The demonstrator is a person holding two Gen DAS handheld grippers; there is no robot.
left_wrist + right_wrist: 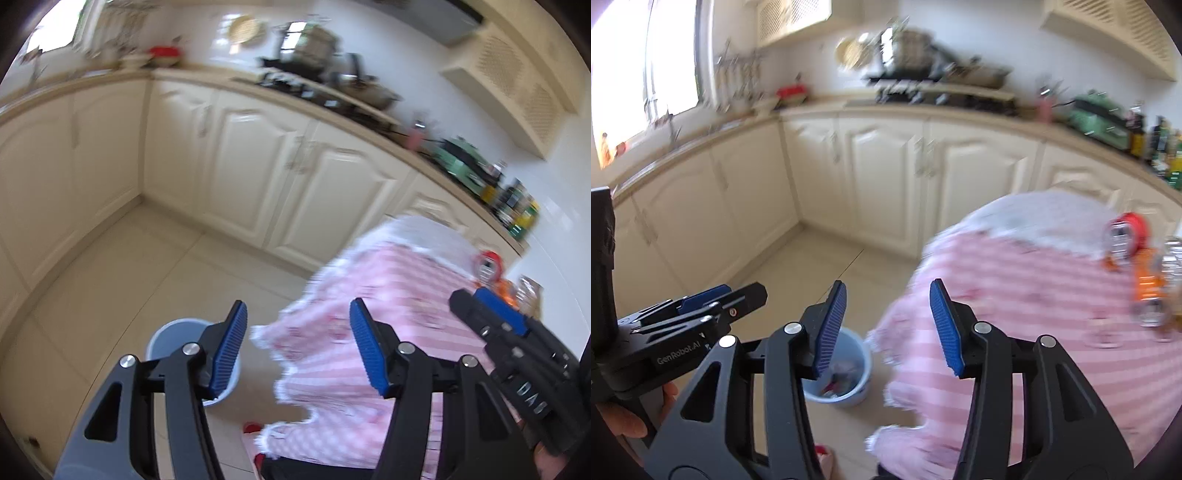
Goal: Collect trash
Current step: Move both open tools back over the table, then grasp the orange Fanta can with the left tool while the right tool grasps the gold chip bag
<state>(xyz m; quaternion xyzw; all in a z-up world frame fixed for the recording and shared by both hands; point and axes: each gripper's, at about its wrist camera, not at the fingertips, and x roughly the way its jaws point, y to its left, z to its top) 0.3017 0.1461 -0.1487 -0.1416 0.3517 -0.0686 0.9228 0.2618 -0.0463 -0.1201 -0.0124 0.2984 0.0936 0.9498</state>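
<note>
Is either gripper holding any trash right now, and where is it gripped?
No. The left gripper and the right gripper are both open with nothing between their blue pads.

Cream cabinets (258, 166) wrap corner; beige tile floor (147, 266); bright window (646, 66).

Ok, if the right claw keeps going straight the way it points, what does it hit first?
Probably the edge of the pink striped tablecloth, which lies just ahead between the open fingers of the right claw; left of it there is only floor. Blur leaves depth unclear.
</note>
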